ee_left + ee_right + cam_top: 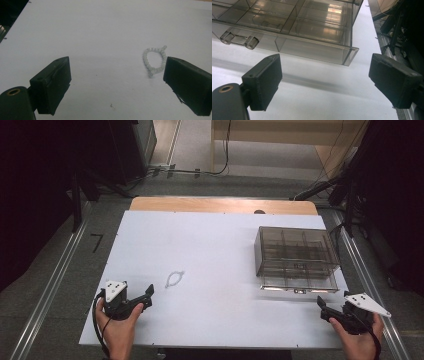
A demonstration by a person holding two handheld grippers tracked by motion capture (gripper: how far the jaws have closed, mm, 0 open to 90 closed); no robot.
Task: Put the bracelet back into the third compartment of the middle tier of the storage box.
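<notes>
Pale bead bracelet (154,60) on table (100,30)

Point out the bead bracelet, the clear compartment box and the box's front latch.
bead bracelet (154,60): left gripper view, the loop's right strand.
clear compartment box (295,251): high view, the lid's middle.
front latch (239,39): right gripper view, the clear handle's middle.

A bead loop (174,279) lies just beyond the left gripper (145,296); a clear compartment box (296,259) sits beyond the right gripper (327,312).
</notes>
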